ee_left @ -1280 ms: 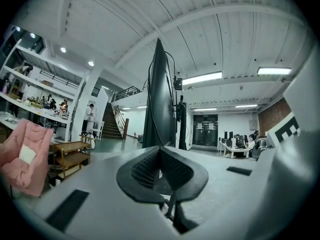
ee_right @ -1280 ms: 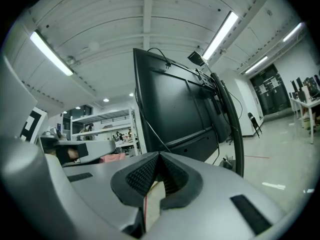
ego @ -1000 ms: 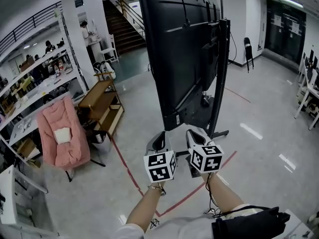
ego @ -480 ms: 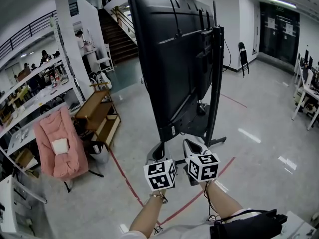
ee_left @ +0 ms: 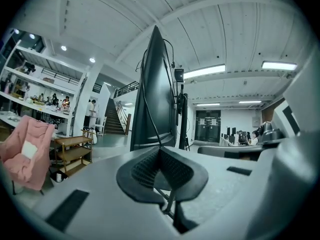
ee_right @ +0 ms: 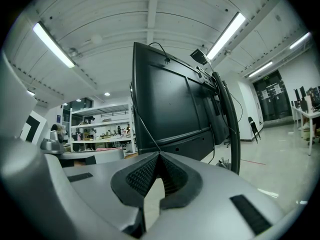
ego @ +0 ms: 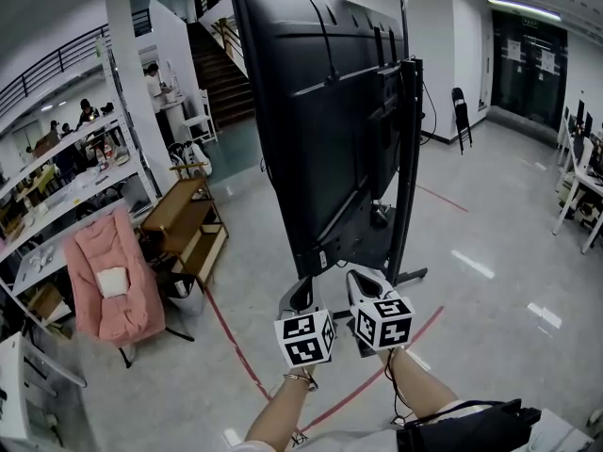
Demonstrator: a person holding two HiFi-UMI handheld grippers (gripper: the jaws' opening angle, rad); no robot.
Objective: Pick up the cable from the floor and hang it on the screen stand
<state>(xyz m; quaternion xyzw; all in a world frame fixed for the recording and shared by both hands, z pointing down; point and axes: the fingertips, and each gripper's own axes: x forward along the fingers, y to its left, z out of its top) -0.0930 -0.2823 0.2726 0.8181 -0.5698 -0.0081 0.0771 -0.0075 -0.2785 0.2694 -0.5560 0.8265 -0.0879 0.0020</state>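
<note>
The big black screen (ego: 320,111) stands on its wheeled stand (ego: 405,177), its back towards me. A thin black cable (ego: 316,12) loops over the screen's top edge and runs down its near edge. In the left gripper view the cable (ee_left: 149,109) comes down straight into my left gripper (ee_left: 160,149), which is shut on it. In the right gripper view a thin cable strand (ee_right: 145,129) likewise ends in my shut right gripper (ee_right: 159,154). In the head view the left gripper (ego: 301,282) and right gripper (ego: 361,279) are side by side just below the screen's bottom edge.
The stand's base (ego: 410,276) rests on the glossy floor beside a red tape line (ego: 236,342). A wooden shelf cart (ego: 188,215) and a pink padded chair (ego: 113,276) stand to the left, with long shelves and people behind. Stairs (ego: 221,64) rise at the back.
The head view has drawn nearer to the screen, which now looks larger and further left. Both grippers stay shut and side by side, slightly lower in the picture.
</note>
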